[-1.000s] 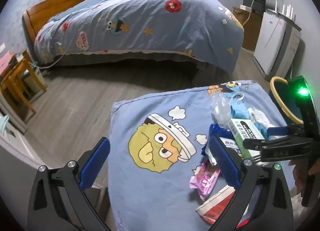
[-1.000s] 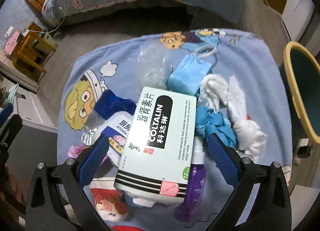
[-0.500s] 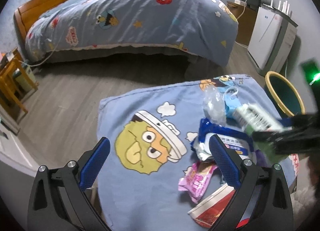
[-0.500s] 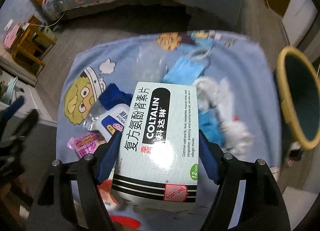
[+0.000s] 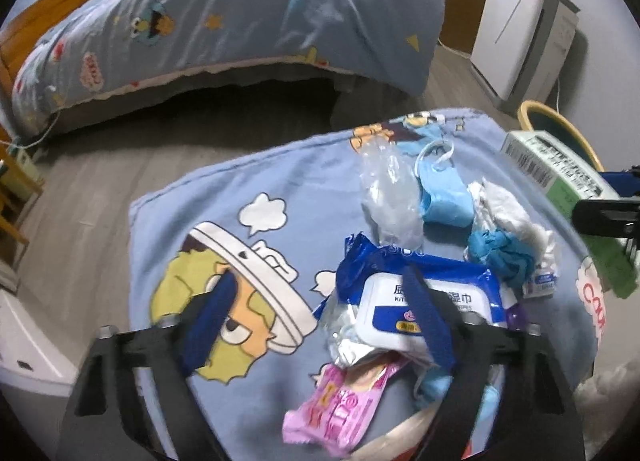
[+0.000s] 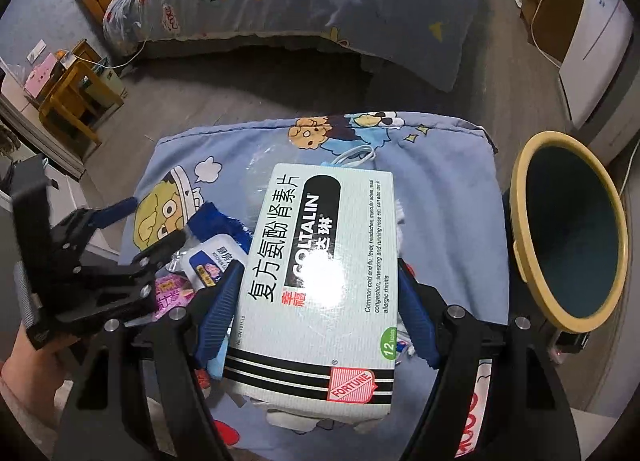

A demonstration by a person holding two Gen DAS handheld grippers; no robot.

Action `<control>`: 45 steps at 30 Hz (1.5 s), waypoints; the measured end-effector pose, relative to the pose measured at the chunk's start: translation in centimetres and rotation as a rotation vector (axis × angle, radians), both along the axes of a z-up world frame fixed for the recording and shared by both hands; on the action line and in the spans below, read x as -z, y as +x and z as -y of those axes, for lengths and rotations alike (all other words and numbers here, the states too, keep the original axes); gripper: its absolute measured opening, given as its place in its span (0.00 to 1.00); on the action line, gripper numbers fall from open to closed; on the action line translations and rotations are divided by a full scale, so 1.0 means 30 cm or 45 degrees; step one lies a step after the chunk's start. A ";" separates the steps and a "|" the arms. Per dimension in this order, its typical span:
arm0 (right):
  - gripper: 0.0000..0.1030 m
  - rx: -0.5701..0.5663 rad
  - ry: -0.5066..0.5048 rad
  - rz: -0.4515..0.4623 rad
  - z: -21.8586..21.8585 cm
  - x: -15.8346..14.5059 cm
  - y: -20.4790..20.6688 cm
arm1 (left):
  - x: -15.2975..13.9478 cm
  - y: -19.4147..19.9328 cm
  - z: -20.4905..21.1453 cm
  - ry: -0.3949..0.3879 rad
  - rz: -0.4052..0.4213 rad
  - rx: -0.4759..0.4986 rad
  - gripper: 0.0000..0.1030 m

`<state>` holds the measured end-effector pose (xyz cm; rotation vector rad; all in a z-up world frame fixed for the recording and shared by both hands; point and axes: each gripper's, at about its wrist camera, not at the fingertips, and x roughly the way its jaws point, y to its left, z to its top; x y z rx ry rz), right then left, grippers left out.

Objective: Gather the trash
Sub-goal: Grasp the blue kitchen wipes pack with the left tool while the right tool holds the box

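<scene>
1. Left wrist view: the left gripper (image 5: 320, 307) hangs low over a blue cartoon-print cloth (image 5: 224, 189). Its jaws are closing, still apart, with nothing pressed between them; the right blue pad lies across the white lid of a blue wet-wipes pack (image 5: 420, 293).
2. Just in front of that pack lies a pink wrapper (image 5: 340, 401); behind it a crumpled clear plastic bag (image 5: 388, 197), then a blue face mask (image 5: 444, 197), white tissues (image 5: 508, 213) and a bunched blue glove (image 5: 496, 251), all close together on the cloth.
3. At the right edge of this view, a pale green medicine box (image 5: 560, 173) is held up off the cloth, in front of a yellow-rimmed bin (image 5: 560, 121).
4. Right wrist view: the left gripper (image 6: 156, 223) appears at the far left, with a hand (image 6: 32, 365) behind it.
5. In the middle, the right gripper (image 6: 320, 301) is clamped on the medicine box (image 6: 320, 273), both blue pads pressing its long sides, above the littered cloth (image 6: 440, 165).
6. To the right stands the bin (image 6: 524, 221), its dark mouth tilted toward the camera, beside the cloth-covered surface.
</scene>
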<state>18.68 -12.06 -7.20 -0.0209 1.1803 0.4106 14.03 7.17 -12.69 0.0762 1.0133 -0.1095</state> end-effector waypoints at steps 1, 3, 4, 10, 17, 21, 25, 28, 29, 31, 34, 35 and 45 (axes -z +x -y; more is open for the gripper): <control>0.71 0.001 0.006 -0.004 0.003 -0.001 0.001 | 0.013 0.007 0.000 -0.002 -0.012 -0.003 0.70; 0.71 -0.005 0.005 -0.003 0.006 0.001 0.006 | 0.059 0.032 0.002 -0.005 -0.054 -0.013 0.64; 0.71 -0.010 0.003 0.001 0.008 0.001 0.009 | 0.072 0.037 0.000 -0.003 -0.069 -0.013 0.62; 0.71 -0.023 0.014 0.002 0.023 -0.003 0.019 | 0.125 0.068 0.009 -0.033 -0.132 0.043 0.38; 0.71 -0.033 0.017 0.010 0.031 -0.027 0.021 | 0.067 0.032 0.069 0.056 -0.059 0.167 0.12; 0.70 -0.026 0.023 0.045 0.039 -0.072 0.009 | -0.013 -0.001 0.065 0.021 0.003 0.168 0.09; 0.71 -0.016 0.017 0.090 0.055 -0.117 -0.012 | -0.110 -0.049 0.066 0.005 0.079 0.168 0.09; 0.70 0.001 0.013 0.113 0.074 -0.142 -0.022 | -0.203 -0.092 0.078 0.018 0.158 0.174 0.08; 0.71 0.011 0.014 0.119 0.085 -0.152 -0.025 | -0.223 -0.100 0.078 0.009 0.174 0.171 0.08; 0.71 0.026 0.018 0.131 0.104 -0.165 -0.028 | -0.267 -0.116 0.075 0.000 0.213 0.159 0.08; 0.71 0.052 0.010 0.168 0.142 -0.193 -0.038 | -0.327 -0.127 0.080 -0.041 0.270 0.137 0.08; 0.71 0.060 0.008 0.180 0.155 -0.199 -0.041 | -0.339 -0.130 0.083 -0.054 0.280 0.132 0.08; 0.71 0.190 -0.015 0.214 0.373 -0.193 -0.026 | -0.378 -0.112 0.247 -0.061 0.323 0.199 0.08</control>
